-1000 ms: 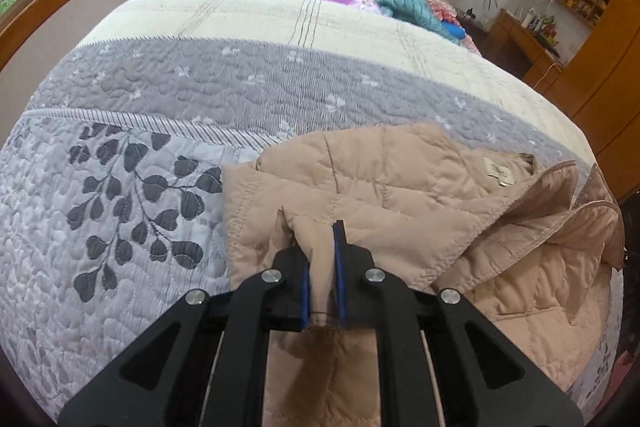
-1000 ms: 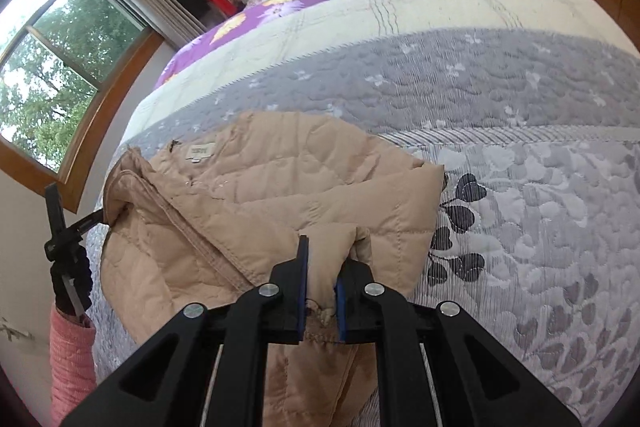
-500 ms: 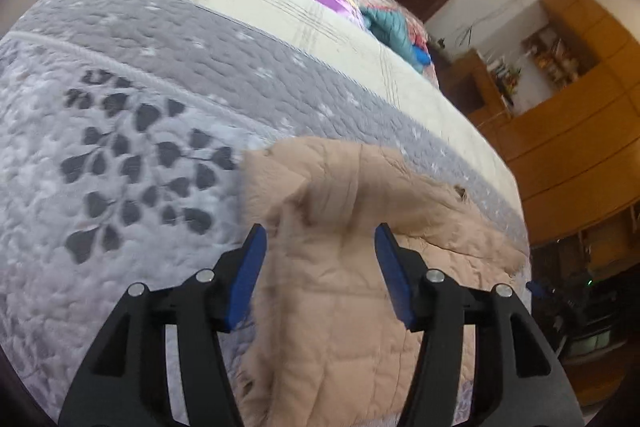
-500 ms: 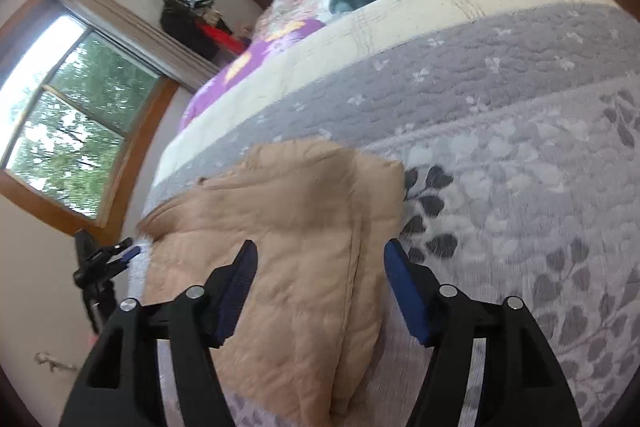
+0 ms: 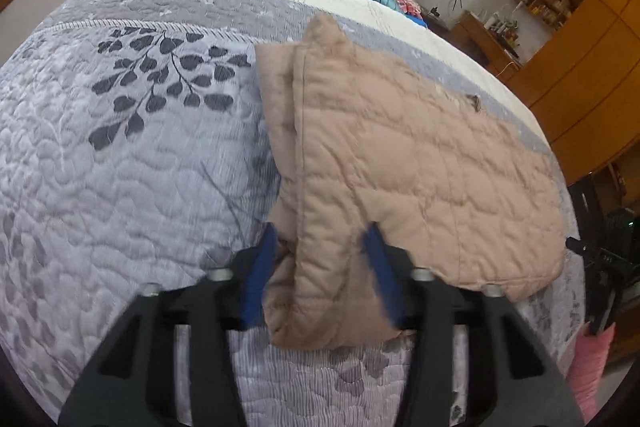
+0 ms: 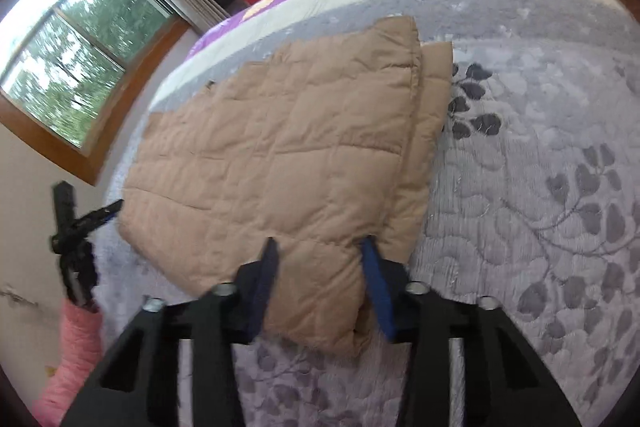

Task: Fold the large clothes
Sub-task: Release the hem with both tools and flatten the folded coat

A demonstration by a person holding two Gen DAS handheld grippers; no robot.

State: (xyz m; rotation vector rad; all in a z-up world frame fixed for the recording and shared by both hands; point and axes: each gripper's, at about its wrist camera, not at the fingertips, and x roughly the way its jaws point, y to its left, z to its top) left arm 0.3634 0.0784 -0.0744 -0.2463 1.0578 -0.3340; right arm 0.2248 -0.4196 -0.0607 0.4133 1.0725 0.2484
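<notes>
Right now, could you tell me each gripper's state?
Left gripper: closing, jacket corner between its jaws.
Right gripper: closing, jacket corner between its jaws.

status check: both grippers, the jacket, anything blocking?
Left hand-held gripper and right hand-held gripper: jaws closing, each around a near corner of the jacket. Jacket folded, flat on quilt. Nothing in the way.

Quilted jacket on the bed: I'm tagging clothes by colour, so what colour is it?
Plain tan-beige jacket, no print; the right wrist view shows it best.
</notes>
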